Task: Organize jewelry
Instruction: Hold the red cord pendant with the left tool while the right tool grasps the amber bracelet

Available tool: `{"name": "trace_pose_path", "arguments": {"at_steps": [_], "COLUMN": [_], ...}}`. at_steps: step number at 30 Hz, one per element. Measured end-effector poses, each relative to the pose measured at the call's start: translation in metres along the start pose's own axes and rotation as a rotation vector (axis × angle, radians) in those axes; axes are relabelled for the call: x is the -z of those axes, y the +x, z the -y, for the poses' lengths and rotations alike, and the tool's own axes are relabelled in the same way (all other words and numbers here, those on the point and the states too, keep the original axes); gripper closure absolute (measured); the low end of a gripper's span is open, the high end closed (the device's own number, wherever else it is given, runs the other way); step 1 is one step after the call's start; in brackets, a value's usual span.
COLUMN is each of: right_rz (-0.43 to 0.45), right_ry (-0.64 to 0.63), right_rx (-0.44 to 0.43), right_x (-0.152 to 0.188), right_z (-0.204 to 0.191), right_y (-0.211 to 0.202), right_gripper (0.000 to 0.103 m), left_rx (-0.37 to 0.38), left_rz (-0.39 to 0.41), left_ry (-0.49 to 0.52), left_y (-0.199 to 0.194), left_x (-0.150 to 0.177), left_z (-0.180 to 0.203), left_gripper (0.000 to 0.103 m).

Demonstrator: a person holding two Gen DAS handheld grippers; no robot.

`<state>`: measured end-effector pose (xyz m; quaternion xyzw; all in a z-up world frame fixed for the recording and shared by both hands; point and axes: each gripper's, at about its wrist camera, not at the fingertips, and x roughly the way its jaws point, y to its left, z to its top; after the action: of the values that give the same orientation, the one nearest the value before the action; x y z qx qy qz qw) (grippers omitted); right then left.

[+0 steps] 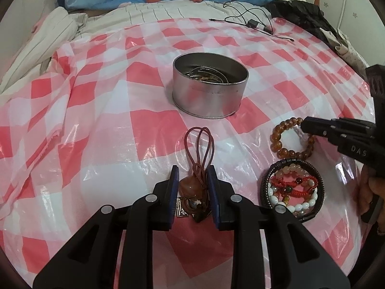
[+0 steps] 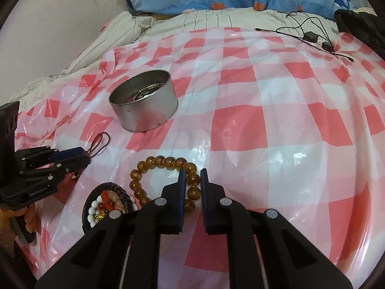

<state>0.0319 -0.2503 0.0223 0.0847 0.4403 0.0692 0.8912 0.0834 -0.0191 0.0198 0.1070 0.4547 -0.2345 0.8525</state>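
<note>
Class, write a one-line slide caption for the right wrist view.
Right gripper straddles an amber bead bracelet on a checked plastic cloth, round metal tin beyond.

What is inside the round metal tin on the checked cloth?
Inside the metal tin, thin metallic rings or bangles lie on the bottom. The near wall hides part of the floor, so more pieces may be there unseen.

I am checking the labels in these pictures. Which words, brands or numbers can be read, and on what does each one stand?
"DAS": on the black body of the right claw, seen from the left wrist view; the word is cut off at the picture's edge.
"GenRobot.AI": on the black body of the left claw, seen from the right wrist view; small, so some letters are uncertain.
Metal tin: no readable text.
Small gold charm between the left claw's fingers: pattern too small to read.
</note>
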Motion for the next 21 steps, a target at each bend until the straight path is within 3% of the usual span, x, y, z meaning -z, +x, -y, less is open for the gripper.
{"name": "trace_pose_path", "arguments": {"at_steps": [1, 2, 3, 7, 8, 12, 14, 17, 21], "right_rz": [0.0, 0.002, 0.001, -0.059, -0.063, -0.065, -0.056, -0.018, 0.027], "right_ry": [0.0, -0.001, -0.008, -0.099, -0.122, -0.074, -0.003, 0.069, 0.096], "right_rx": [0.013, 0.022, 0.033, 0.099, 0.094, 0.022, -0.051, -0.14, -0.17], "right_x": [-0.001, -0.001, -0.001, 0.004, 0.005, 0.006, 0.005, 0.002, -0.003], "right_z": [0.0, 0.001, 0.0, -0.013, -0.017, -0.007, 0.002, 0.009, 0.01], "right_y": [0.0, 0.0, 0.001, 0.013, 0.014, 0.012, 0.009, 0.001, -0.009], "right_gripper": [0.071, 0.047, 0.043, 0.043, 0.049, 0.091, 0.091, 0.091, 0.091], "left_rx": [-0.002, -0.005, -0.009, -0.033, -0.04, -0.064, -0.027, 0.036, 0.061], "left_rz": [0.0, -0.001, -0.002, -0.006, -0.008, -0.009, -0.01, 0.015, 0.05], "left_ry": [0.002, 0.005, 0.008, 0.031, 0.041, 0.082, 0.072, 0.027, -0.014], "left_y": [0.0, 0.001, 0.001, 0.003, 0.004, 0.006, 0.004, -0.002, -0.01], "left_x": [0.0, 0.0, 0.0, 0.0, 0.001, 0.002, 0.001, -0.001, -0.003], "left_z": [0.0, 0.0, 0.001, 0.005, 0.006, 0.011, 0.01, 0.006, 0.0], "left_gripper": [0.08, 0.08, 0.079, 0.076, 0.075, 0.076, 0.086, 0.088, 0.09]}}
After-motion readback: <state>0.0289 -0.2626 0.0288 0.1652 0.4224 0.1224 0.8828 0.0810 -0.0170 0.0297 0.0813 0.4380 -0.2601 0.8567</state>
